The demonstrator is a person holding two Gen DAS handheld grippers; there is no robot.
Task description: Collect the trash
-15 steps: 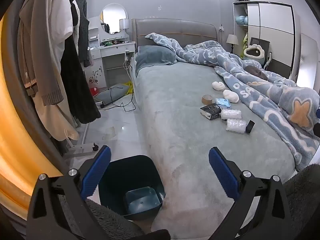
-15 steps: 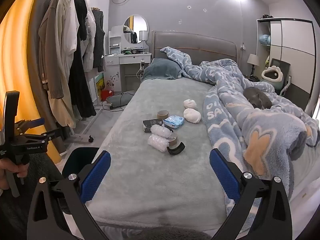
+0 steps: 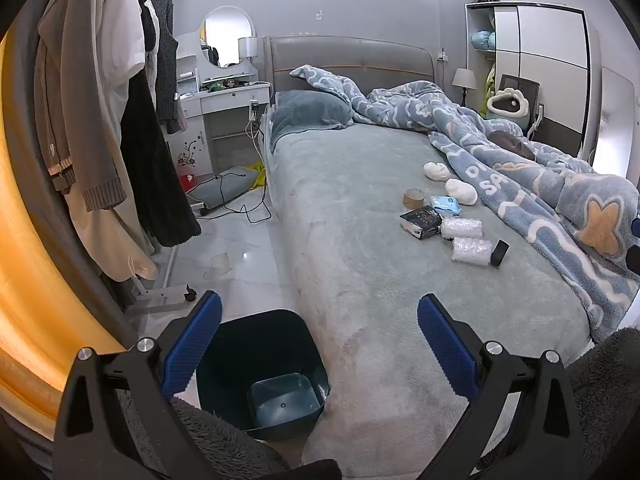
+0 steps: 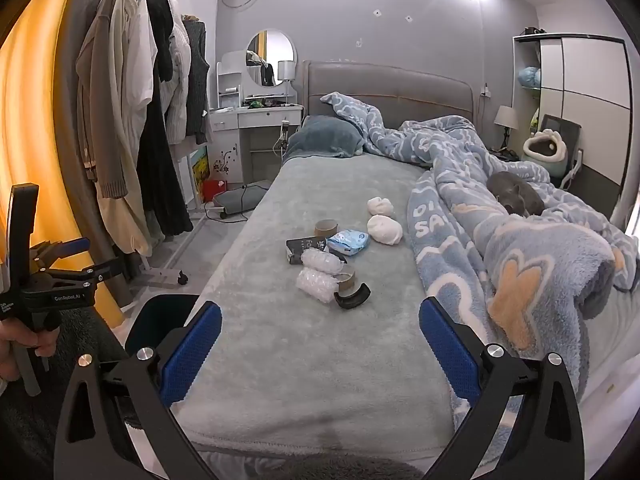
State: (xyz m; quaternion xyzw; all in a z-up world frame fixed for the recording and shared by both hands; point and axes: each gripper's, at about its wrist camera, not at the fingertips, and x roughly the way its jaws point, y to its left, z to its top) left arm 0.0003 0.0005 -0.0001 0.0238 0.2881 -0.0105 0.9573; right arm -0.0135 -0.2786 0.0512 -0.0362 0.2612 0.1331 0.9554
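Trash cluster on bed [image 4: 280, 360], centre of rt-wrist frame, mid-right of lt-wrist frame. Items, front to back in rt view: black curved piece [image 4: 353, 298] beside a cardboard tape core [image 4: 346, 278]; two bubble-wrap rolls [image 4: 316, 285], near one touching the core, far one [image 4: 322, 261] just behind; black packet [image 4: 303, 249] w/ print; blue tissue pack [image 4: 348, 241]; second tape core [image 4: 325, 227] behind packet; two white wads [image 4: 385, 229], [image 4: 381, 206] at upper right of cluster, close to the blanket [image 4: 520, 240] edge. All lie loose on the grey bedspread, none gripped.

Bin [image 3: 260, 364]: dark, open-topped, on floor at bottom centre of lt frame, against bed's side; inside looks bare apart from its base.

Lt gripper [image 3: 318, 340]: jaws wide apart, holding nothing, hanging over bin and bed's near corner. Rt gripper [image 4: 320, 340]: jaws wide apart, holding nothing, over bed's foot end, short of the cluster.

Surroundings: grey cat [image 4: 516, 196] curled on blanket, right of frame; clothes rack [image 4: 140, 140] at left; dressing table w/ oval mirror [image 4: 272, 58] upper centre-left; wardrobe [image 4: 580, 100] upper right.
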